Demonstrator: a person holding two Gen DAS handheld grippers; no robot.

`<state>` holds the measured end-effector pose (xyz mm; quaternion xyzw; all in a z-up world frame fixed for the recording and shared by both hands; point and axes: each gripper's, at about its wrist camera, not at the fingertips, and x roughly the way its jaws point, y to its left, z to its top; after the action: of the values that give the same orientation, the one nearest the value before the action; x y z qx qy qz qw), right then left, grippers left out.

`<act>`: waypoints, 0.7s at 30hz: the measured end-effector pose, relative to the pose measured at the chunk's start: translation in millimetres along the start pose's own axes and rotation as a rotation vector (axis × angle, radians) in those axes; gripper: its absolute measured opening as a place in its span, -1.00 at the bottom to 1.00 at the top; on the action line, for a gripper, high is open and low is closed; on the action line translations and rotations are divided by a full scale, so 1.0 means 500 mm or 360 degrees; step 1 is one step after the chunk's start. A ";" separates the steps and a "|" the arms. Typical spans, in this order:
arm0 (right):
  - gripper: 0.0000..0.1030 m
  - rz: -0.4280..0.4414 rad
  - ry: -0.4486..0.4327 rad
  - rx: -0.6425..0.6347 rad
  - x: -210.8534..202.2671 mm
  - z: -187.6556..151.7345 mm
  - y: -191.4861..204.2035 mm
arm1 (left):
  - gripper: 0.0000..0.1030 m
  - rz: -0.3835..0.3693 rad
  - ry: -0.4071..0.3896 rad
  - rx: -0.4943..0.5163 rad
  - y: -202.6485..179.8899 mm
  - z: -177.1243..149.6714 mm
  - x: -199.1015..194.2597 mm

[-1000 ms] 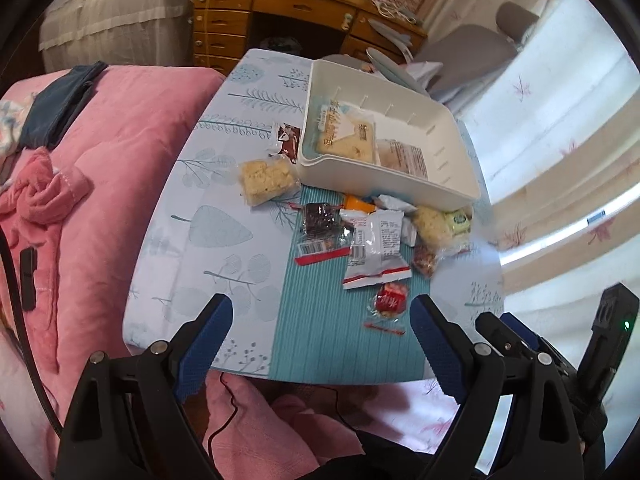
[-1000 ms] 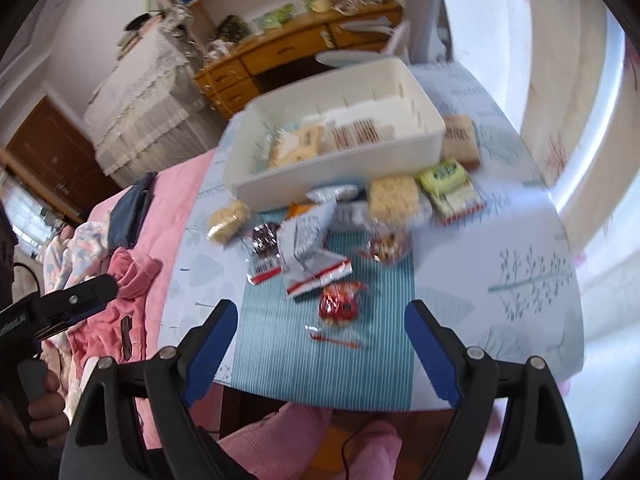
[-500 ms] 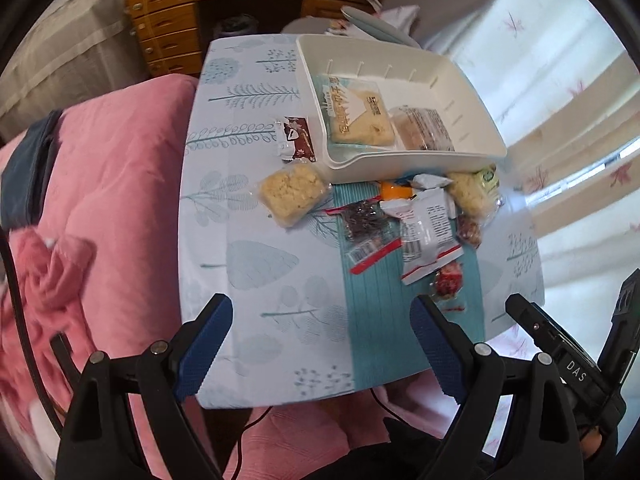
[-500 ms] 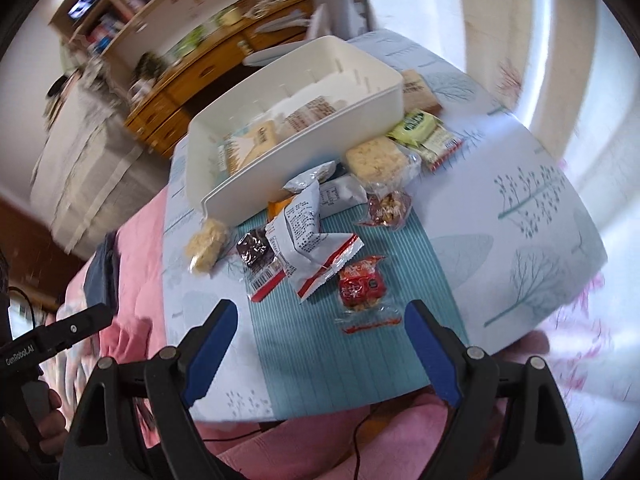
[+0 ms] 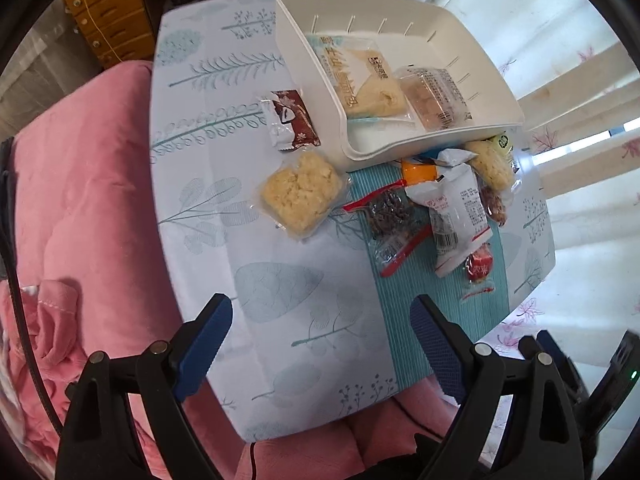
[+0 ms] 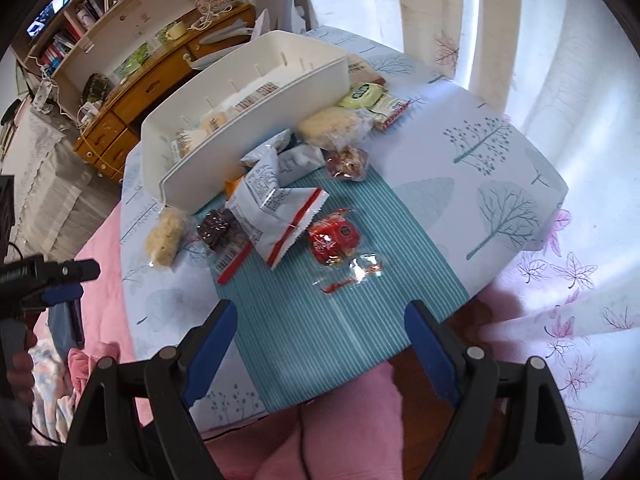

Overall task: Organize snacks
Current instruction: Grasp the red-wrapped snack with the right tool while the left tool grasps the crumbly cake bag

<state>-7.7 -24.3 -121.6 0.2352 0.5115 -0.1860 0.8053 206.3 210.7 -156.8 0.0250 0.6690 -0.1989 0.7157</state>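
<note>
You swung both spread, empty claws, left claw and right claw, lower over the counter; loose snacks filled more of each frame, none picked.

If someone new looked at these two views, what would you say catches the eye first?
Probably the white bin at the far side of the table, with two wrapped snacks lying inside. Next, the jumble of loose packets in front of it on the teal striped mat, the bright red wrapped candy nearest of all. Both grippers' blue fingers stand wide open and empty in the foreground.

bin: white | tablecloth: leaf-print | snack: red
</note>
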 end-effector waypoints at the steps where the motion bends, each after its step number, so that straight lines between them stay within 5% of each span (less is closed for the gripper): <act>1: 0.68 -0.0016 -0.0011 -0.0015 0.004 -0.002 0.000 | 0.74 -0.0004 0.0008 0.0003 0.001 0.009 0.010; 10: 0.67 -0.0157 -0.0039 -0.0348 0.062 0.004 0.041 | 0.74 0.0069 0.0102 0.0094 -0.019 0.084 0.102; 21: 0.64 -0.0200 0.0190 -0.0421 0.175 0.063 0.055 | 0.74 0.0226 0.0274 0.0096 -0.018 0.165 0.223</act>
<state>65.9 -24.7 -184.4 0.1051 0.5923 -0.1528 0.7841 284.6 149.4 -254.1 0.1109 0.7182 -0.1647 0.6669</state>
